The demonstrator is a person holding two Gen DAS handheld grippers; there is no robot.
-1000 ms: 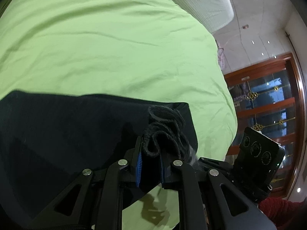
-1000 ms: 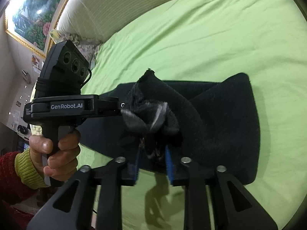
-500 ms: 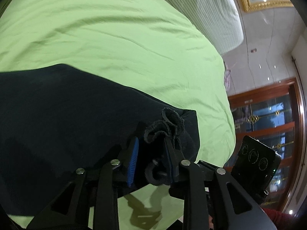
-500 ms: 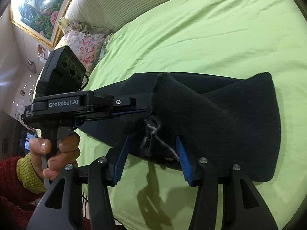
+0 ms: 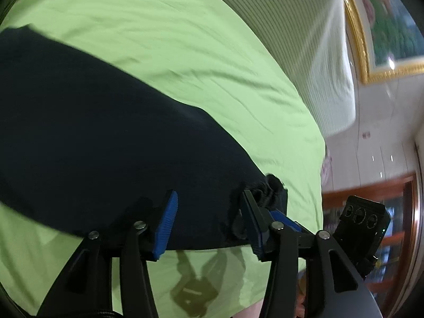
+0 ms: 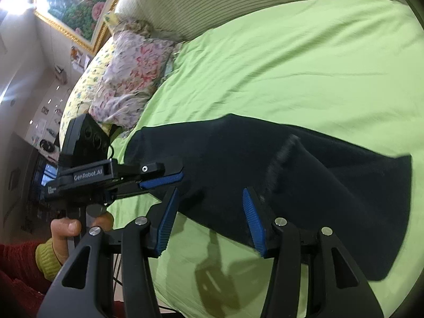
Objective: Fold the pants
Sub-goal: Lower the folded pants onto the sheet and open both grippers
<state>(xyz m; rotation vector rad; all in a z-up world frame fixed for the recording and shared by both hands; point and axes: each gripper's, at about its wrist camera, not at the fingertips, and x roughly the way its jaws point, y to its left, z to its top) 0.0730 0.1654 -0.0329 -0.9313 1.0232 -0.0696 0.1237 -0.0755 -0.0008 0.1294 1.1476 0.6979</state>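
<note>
Right wrist: both grippers [image 6: 209, 217] gape wide, pants [image 6: 304, 185] lying near the bed's [image 6: 291, 66] edge; a snagging finger could undo that fold.

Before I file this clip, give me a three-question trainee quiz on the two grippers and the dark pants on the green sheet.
1. True or false: the left gripper is clamped on the dark navy pants.
2. What lies by the striped headboard? A) floral pillow B) folded towel C) laptop
3. Fill in: the pants lie on a light ____ bedsheet.

Key: 1 false, both it and the right gripper stand open over the cloth; 2 A, the floral pillow; 3 green.
</note>
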